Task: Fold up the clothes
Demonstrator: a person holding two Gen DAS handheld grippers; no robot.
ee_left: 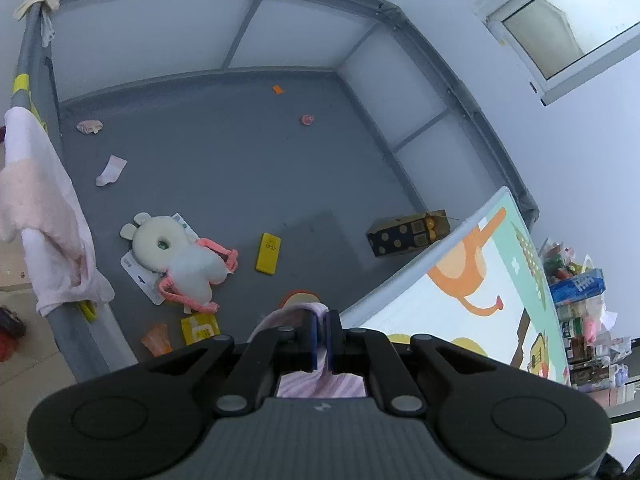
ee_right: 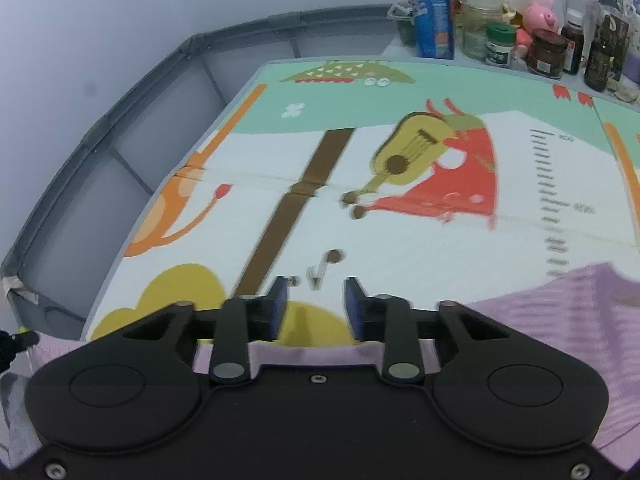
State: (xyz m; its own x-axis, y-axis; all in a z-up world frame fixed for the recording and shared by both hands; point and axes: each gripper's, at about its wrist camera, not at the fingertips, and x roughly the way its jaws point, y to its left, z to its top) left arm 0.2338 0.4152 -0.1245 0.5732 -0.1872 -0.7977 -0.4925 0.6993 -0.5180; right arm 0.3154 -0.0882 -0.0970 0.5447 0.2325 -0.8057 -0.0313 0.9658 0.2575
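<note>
Currently the left gripper (ee_left: 322, 334) has its blue pads pinched closed on a fold of the lilac striped garment (ee_left: 320, 386), which bunches out past the fingertips and hangs over the grey playpen floor (ee_left: 224, 160).

The right gripper (ee_right: 316, 304) stands with its jaws parted and nothing between them; only the cartoon play mat (ee_right: 400, 240) shows through the gap. In the right wrist view the garment lies on the mat, spreading under and to the right of that gripper.

Judgement: one corner is held, the other is free.

Risks:
- The cloth may sag or slide off the mat edge toward the playpen, since only one side is supported.
- The thin pinch on the left could slip if that hand pulls hard.
- A re-grasp by the right could catch two layers and spoil the fold line.
</note>
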